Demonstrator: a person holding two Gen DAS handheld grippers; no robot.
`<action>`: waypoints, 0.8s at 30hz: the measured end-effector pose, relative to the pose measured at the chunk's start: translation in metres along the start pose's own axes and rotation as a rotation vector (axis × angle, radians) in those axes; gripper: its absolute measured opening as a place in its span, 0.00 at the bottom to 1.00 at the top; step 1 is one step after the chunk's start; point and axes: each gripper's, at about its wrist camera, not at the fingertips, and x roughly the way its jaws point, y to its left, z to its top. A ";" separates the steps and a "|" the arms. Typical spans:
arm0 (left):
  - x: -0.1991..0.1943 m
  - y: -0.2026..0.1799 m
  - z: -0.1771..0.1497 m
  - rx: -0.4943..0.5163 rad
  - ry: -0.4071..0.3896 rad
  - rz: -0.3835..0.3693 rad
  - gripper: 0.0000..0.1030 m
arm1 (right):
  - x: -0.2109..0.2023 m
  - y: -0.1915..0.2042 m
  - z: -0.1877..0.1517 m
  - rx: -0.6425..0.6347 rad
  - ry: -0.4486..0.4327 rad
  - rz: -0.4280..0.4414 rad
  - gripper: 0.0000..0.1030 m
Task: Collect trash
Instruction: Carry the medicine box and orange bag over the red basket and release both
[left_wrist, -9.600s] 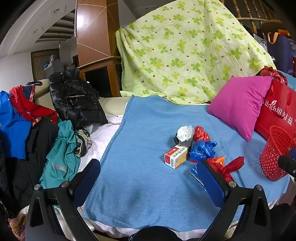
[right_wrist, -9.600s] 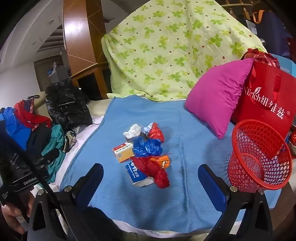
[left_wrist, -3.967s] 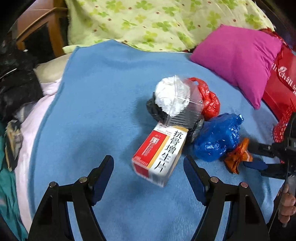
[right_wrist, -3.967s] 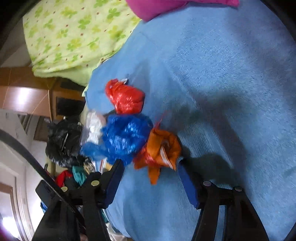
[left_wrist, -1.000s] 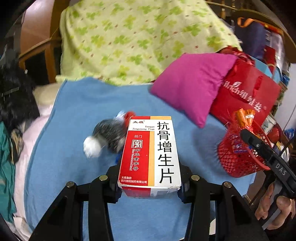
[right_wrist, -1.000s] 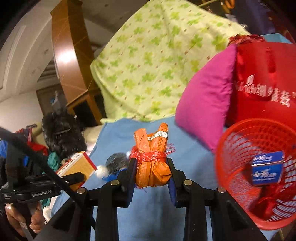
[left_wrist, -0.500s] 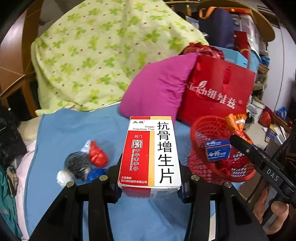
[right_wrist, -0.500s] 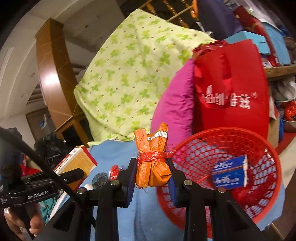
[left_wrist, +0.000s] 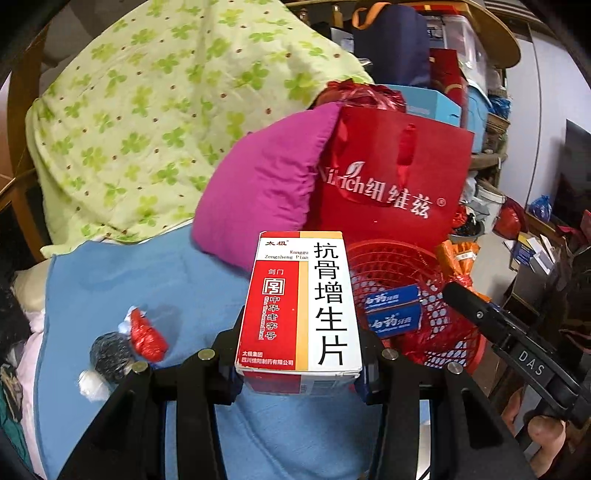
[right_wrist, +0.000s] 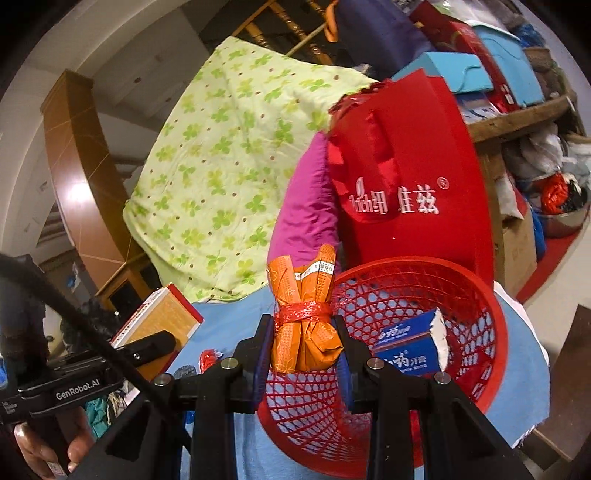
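Around the red basket (right_wrist: 476, 295), which stood on a blue blanket (left_wrist: 122, 280), the room was crowded: a pink pillow (left_wrist: 266, 184) and a red bag (left_wrist: 391, 177) leaned behind it. Left of the basket, the left gripper (left_wrist: 299, 350) was clamped on a medicine box (left_wrist: 299, 302). Over the basket rim, the right gripper (right_wrist: 303, 347) squeezed an orange bundle (right_wrist: 303, 314). Inside the basket lay a blue box (right_wrist: 410, 347).

Basket (right_wrist: 480, 295) right of pillow (left_wrist: 266, 184), bag (left_wrist: 388, 177) behind – box (right_wrist: 410, 350) in basket.
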 end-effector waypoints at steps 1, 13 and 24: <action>0.002 -0.003 0.001 0.003 0.001 -0.010 0.47 | 0.000 -0.005 0.001 0.019 0.002 0.004 0.32; 0.053 -0.033 0.002 -0.003 0.102 -0.199 0.49 | -0.001 -0.051 0.004 0.225 0.017 -0.009 0.35; 0.041 -0.005 -0.011 -0.031 0.057 -0.150 0.66 | 0.001 -0.034 0.008 0.202 -0.005 0.012 0.37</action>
